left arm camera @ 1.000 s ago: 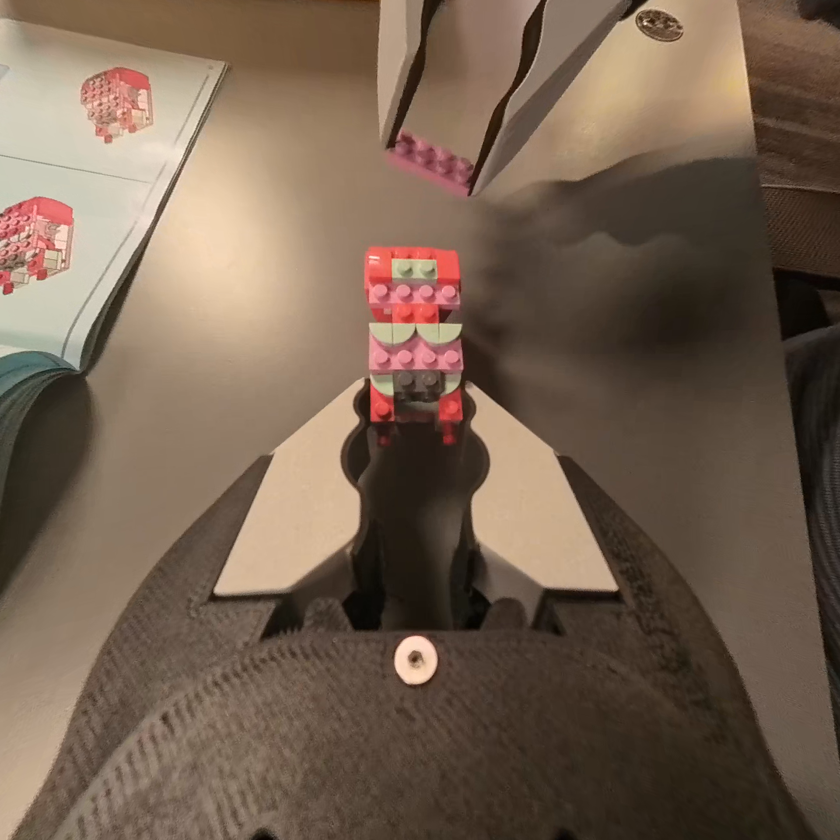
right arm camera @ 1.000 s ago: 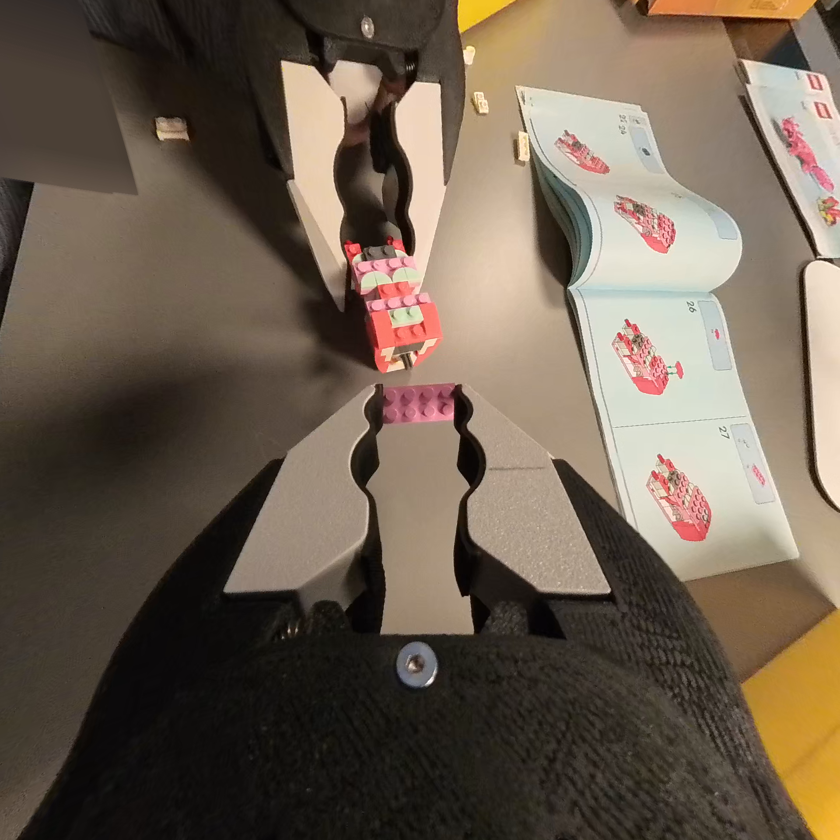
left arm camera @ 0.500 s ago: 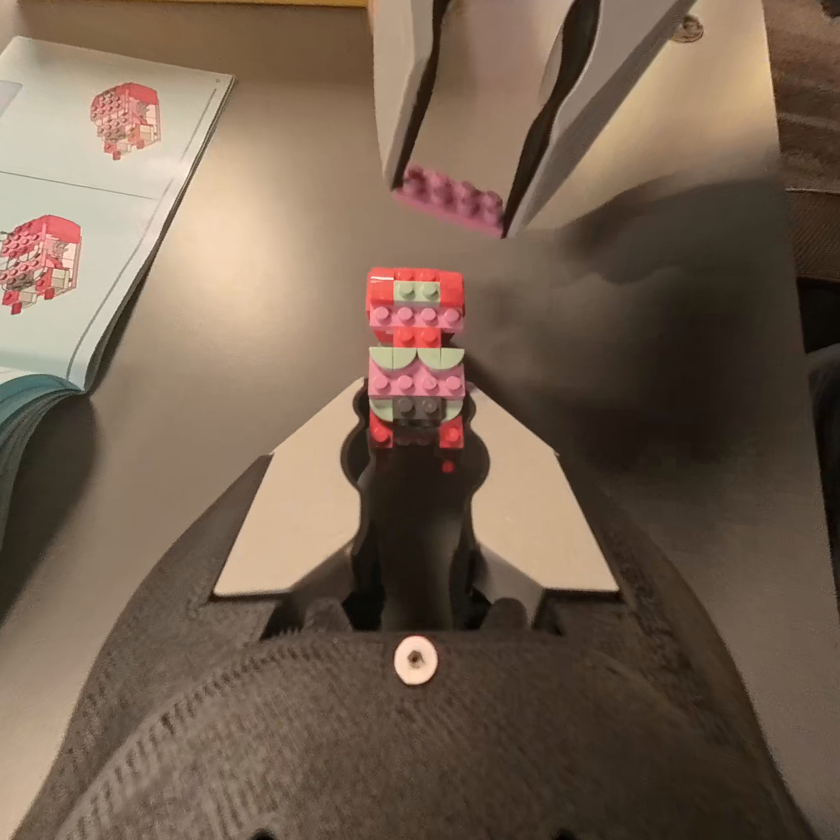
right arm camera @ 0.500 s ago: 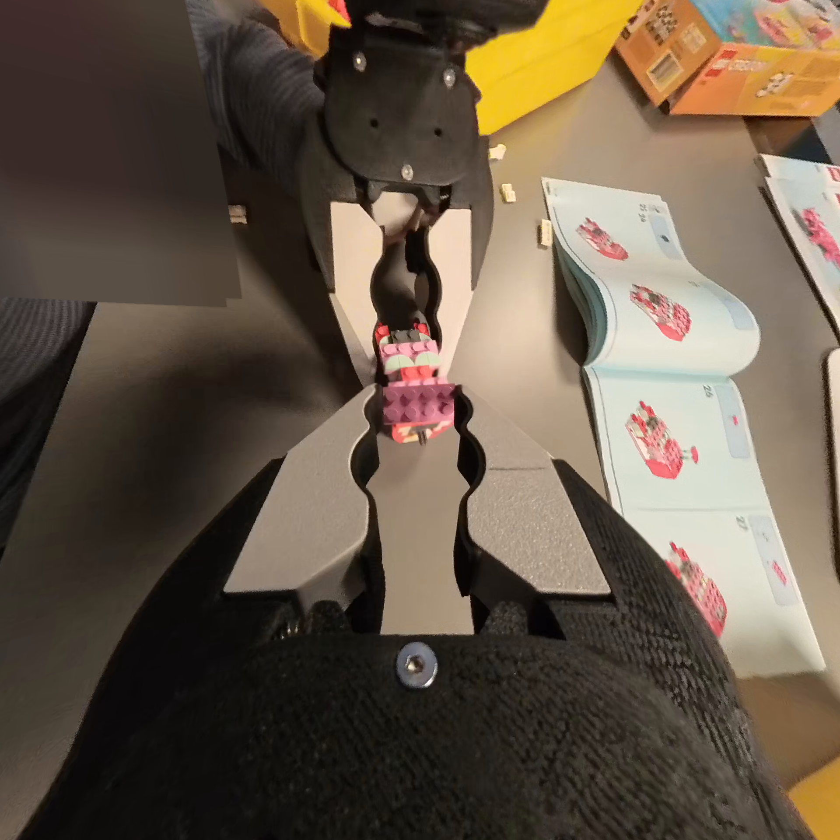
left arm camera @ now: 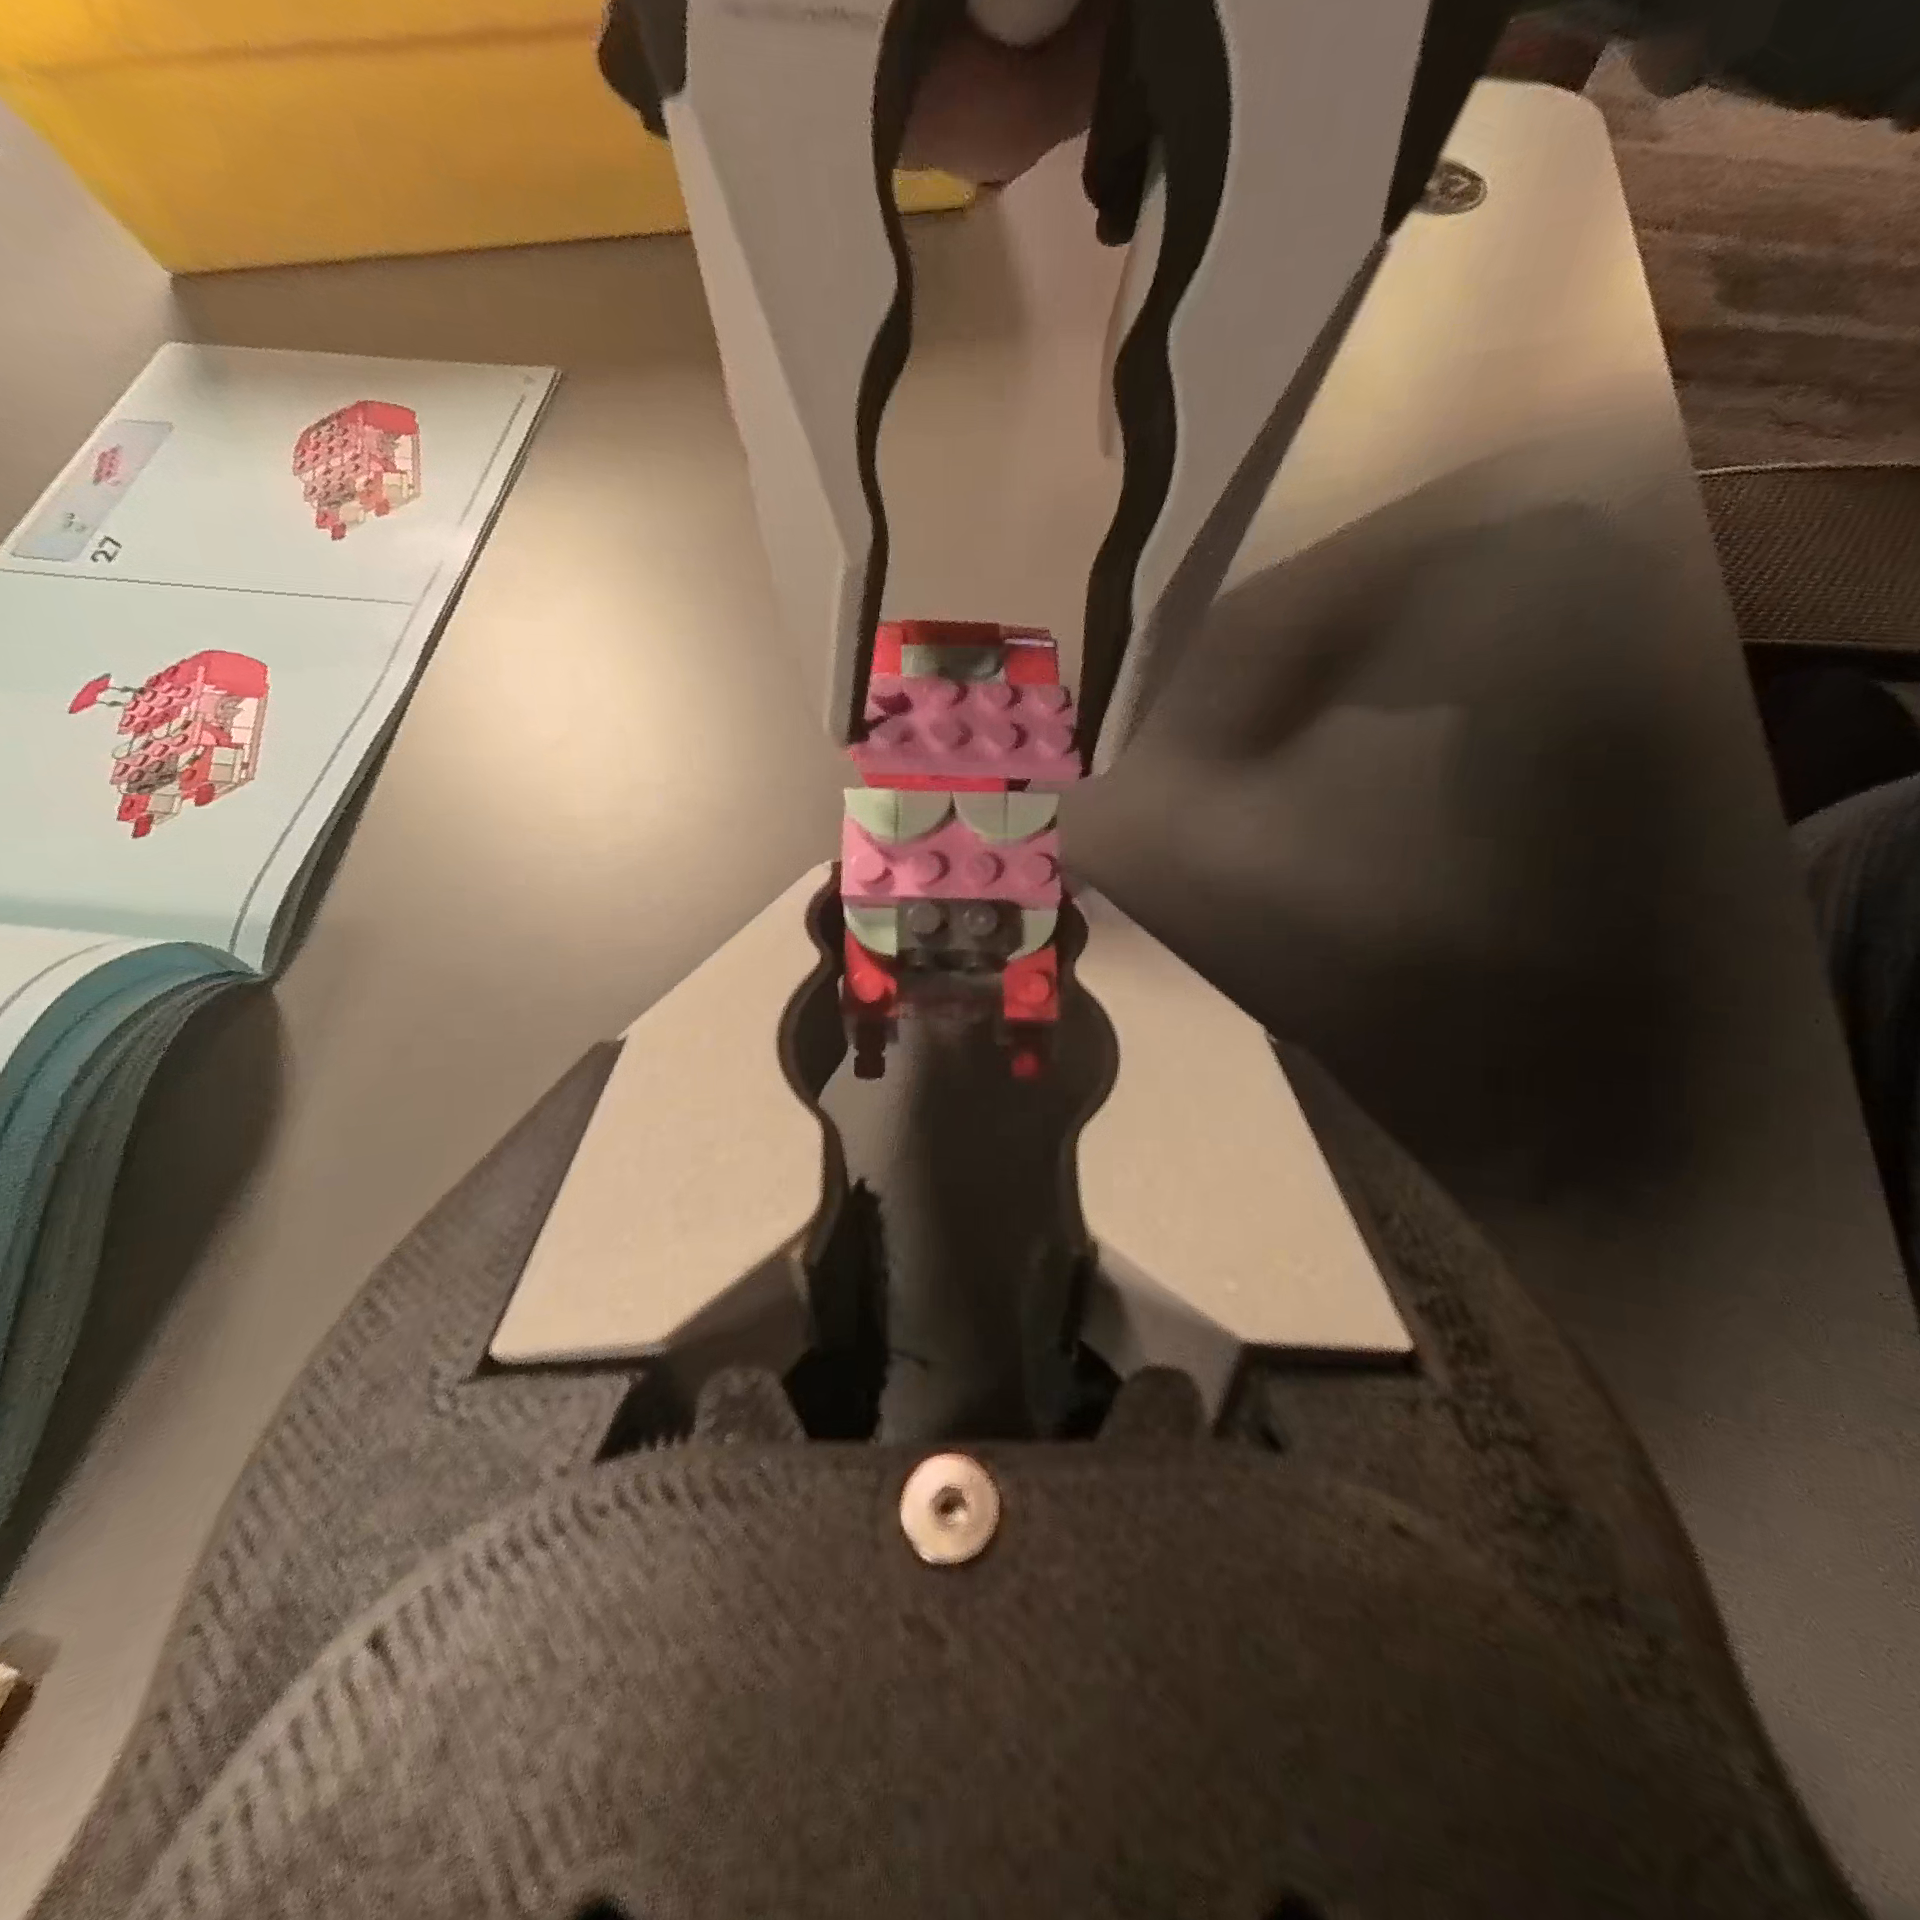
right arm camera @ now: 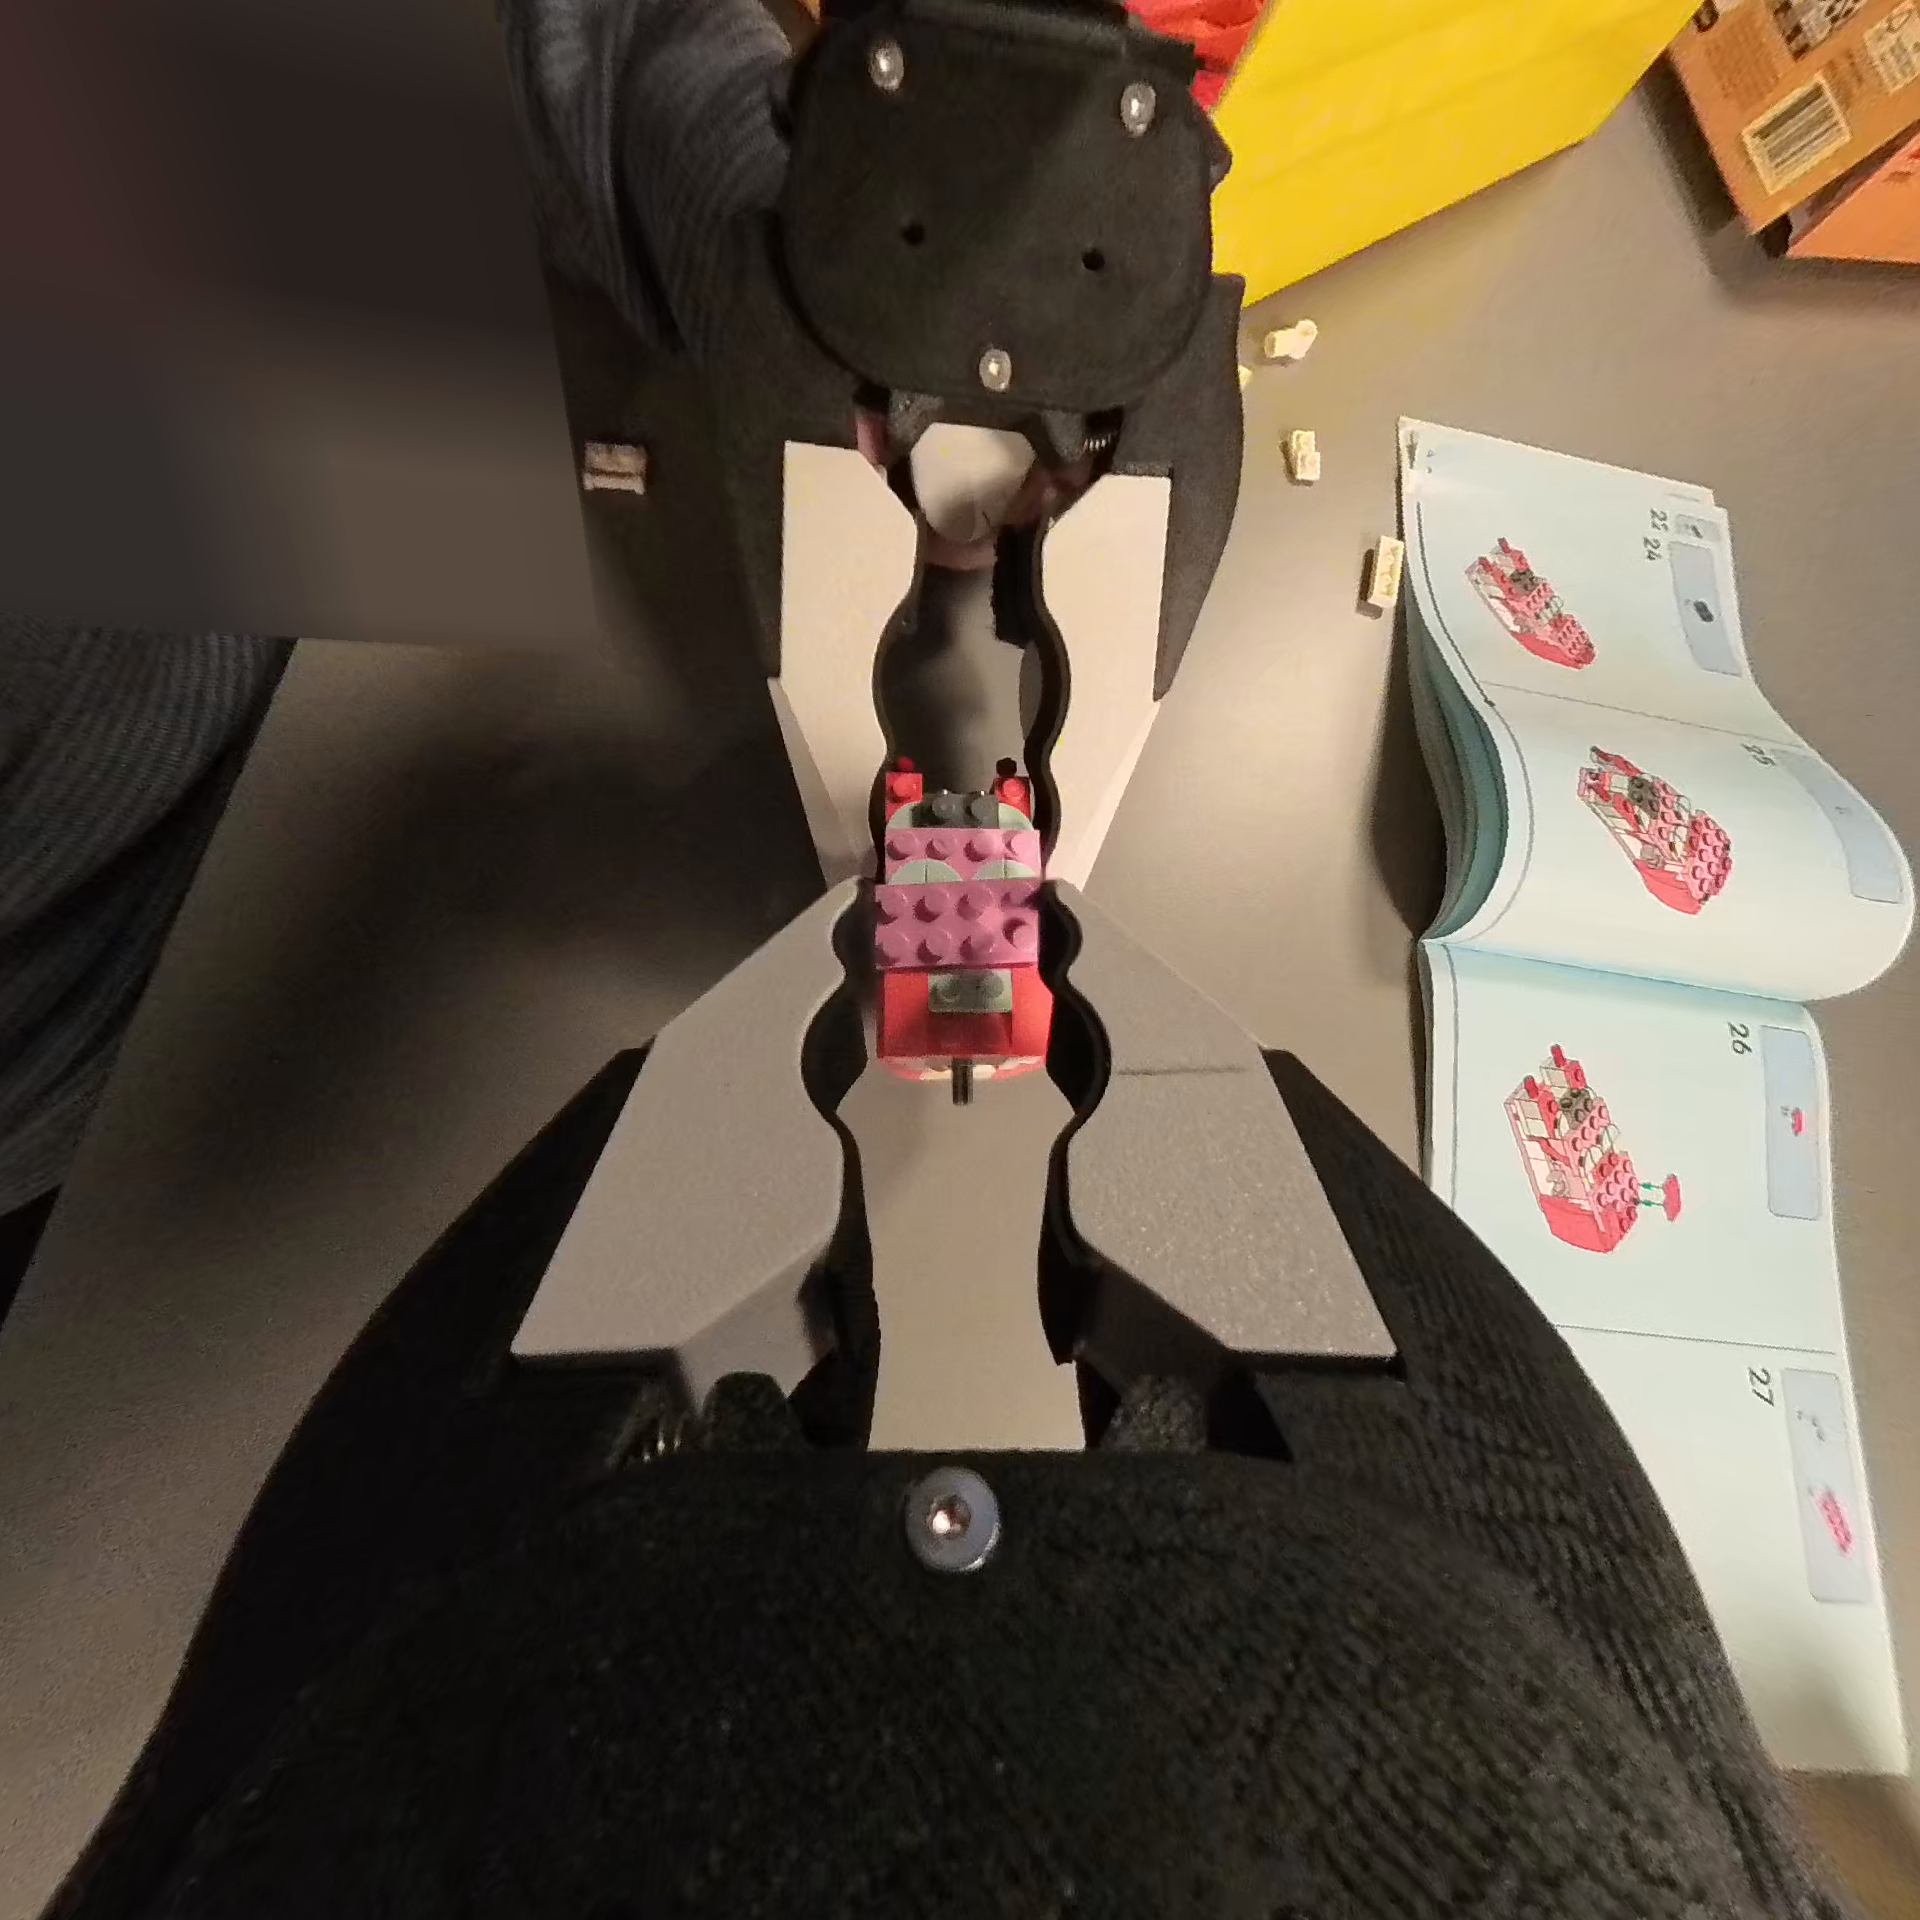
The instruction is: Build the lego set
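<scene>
Two hand-held grippers meet nose to nose over a grey table. Nearest in the left wrist view, the left gripper clenches the red-and-grey end of a small brick model, its pads against the model's sides. Just beyond, the right gripper grips a purple plate by its short ends and holds it over the model's red end; whether the two touch cannot be told. Both look light, rigid and smooth-sided, and the model seems liable to split at its seams, so flat opposite faces offer the safest hold. Farther off lie an open booklet, loose pale bricks and a yellow box.
</scene>
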Action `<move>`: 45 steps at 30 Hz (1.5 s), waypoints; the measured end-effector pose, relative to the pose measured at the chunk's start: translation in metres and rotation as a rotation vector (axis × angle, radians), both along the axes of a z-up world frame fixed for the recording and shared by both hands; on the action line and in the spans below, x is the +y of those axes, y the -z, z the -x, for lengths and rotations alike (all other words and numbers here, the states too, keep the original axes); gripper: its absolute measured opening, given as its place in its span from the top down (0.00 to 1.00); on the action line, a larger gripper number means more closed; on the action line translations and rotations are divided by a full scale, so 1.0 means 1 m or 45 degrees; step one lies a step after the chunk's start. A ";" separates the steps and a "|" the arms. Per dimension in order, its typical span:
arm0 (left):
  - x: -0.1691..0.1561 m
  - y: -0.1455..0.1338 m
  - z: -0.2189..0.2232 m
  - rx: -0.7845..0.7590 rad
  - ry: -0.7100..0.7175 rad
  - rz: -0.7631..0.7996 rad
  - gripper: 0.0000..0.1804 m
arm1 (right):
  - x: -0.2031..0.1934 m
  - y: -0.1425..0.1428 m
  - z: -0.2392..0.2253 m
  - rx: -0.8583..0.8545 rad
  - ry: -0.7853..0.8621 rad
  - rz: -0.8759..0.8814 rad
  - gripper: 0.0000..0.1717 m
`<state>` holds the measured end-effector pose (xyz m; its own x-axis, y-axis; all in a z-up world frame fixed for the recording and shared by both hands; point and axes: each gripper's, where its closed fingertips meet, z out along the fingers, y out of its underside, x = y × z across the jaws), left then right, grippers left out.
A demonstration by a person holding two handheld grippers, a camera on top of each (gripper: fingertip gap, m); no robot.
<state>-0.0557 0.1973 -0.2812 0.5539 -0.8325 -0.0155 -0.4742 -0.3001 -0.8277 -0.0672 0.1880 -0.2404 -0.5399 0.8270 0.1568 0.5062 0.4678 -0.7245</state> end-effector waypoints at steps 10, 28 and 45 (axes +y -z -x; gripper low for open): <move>0.002 -0.001 0.000 -0.002 -0.016 -0.009 0.80 | 0.002 0.002 -0.001 -0.018 0.030 -0.020 0.83; 0.002 0.000 0.000 0.005 -0.015 -0.015 0.80 | 0.004 0.002 0.001 0.011 0.057 0.007 0.82; 0.001 -0.010 -0.001 -0.073 -0.013 -0.038 0.80 | 0.001 -0.009 0.004 0.140 0.067 0.137 0.83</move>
